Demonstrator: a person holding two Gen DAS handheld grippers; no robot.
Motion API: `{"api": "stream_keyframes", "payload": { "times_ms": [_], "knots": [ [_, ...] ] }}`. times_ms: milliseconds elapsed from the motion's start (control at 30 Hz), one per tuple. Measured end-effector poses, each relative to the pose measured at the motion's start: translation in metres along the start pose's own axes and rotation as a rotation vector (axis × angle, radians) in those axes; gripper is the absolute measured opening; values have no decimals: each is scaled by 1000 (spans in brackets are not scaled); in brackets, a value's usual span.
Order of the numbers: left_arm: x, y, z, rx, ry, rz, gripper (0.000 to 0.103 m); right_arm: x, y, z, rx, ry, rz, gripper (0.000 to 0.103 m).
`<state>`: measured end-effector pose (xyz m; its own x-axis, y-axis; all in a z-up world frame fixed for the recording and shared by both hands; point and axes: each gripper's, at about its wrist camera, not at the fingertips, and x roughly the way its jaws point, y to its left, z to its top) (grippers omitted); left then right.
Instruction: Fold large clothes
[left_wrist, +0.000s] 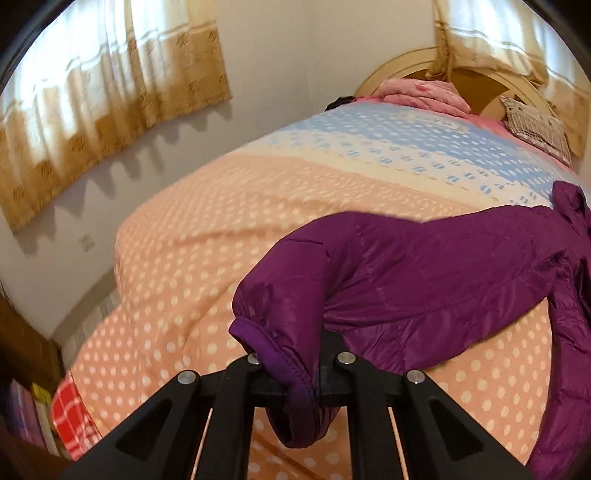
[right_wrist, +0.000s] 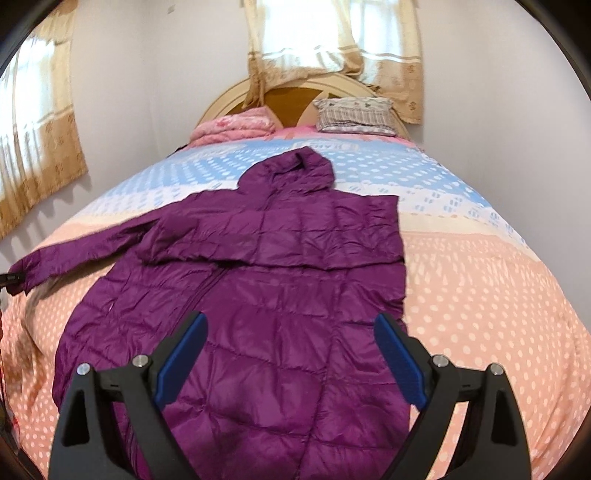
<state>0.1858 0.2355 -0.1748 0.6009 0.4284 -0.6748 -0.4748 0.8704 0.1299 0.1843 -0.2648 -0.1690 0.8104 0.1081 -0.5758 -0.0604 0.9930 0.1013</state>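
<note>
Light, puffy, slippery purple down jacket (right_wrist: 266, 280): left tongs (left_wrist: 295, 373) pinch its sleeve cuff (left_wrist: 273, 354), probably firmly. Right tongs (right_wrist: 288, 354) spread, empty, hem at six o'clock.

The left gripper (left_wrist: 295, 373) is being seen as matte black angular arms, studded with round silver screws. On the right gripper (right_wrist: 290, 354), blue ribbed pads (right_wrist: 397, 360) are being carried by similar black arms with silver screws.

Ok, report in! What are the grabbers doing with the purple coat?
Left gripper shut on sleeve cuff. Right gripper open above purple coat. Nothing in the way.
</note>
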Motion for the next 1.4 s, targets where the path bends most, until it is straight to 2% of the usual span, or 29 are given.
{"api": "stream_keyframes", "payload": {
  "times_ms": [100, 167, 233, 367, 467, 600, 667, 700, 733, 767, 800, 833, 867, 933, 967, 1000, 1067, 1167, 1267, 1333, 1400],
  "knots": [
    [-15, -11, 17, 14, -61, -16, 7, 3, -15, 0, 35, 6, -6, 94],
    [-40, -34, 34, 57, -143, -39, 7, 5, -24, 2, 51, 6, -24, 94],
    [-68, -67, 49, 121, -215, -81, 7, 3, -31, 3, 65, 0, -43, 94],
    [-120, -148, 64, 239, -308, -220, 7, -3, -49, 2, 112, -19, -58, 94],
    [-150, -215, 60, 321, -351, -322, 8, -3, -66, -3, 159, -19, -76, 94],
    [-177, -309, 28, 423, -358, -476, 8, -1, -83, -10, 190, -7, -88, 94],
    [-187, -345, 9, 471, -370, -522, 11, 0, -89, -12, 205, -3, -93, 94],
    [-194, -367, -5, 509, -376, -540, 14, 0, -93, -14, 215, 1, -96, 94],
    [-200, -382, -14, 539, -380, -547, 29, 1, -96, -15, 222, 5, -99, 94],
    [-206, -396, -25, 569, -388, -553, 57, 2, -99, -16, 227, 9, -100, 94],
    [-215, -407, -35, 589, -407, -558, 71, 4, -102, -18, 232, 17, -102, 94],
    [-223, -414, -43, 594, -436, -568, 85, 5, -104, -20, 237, 24, -104, 94],
    [-231, -416, -49, 589, -469, -586, 86, 7, -106, -22, 242, 33, -104, 94],
    [-238, -420, -50, 601, -483, -602, 93, 10, -108, -24, 245, 45, -104, 94],
    [-241, -415, -53, 601, -483, -603, 93, 11, -108, -25, 246, 51, -104, 94],
    [-245, -426, -59, 598, -491, -596, 93, 12, -109, -26, 245, 55, -104, 94],
    [-240, -412, -53, 577, -492, -583, 93, 13, -108, -26, 249, 64, -98, 94],
    [-207, -369, -31, 504, -467, -528, 93, 12, -100, -18, 240, 63, -64, 94],
    [-164, -326, -22, 433, -429, -403, 94, 14, -79, -1, 187, 58, -14, 95],
    [-128, -301, -21, 392, -357, -312, 94, 22, -64, 12, 147, 72, 30, 96],
    [-89, -281, -25, 346, -251, -261, 94, 34, -46, 26, 100, 91, 73, 96]
  ]
}}
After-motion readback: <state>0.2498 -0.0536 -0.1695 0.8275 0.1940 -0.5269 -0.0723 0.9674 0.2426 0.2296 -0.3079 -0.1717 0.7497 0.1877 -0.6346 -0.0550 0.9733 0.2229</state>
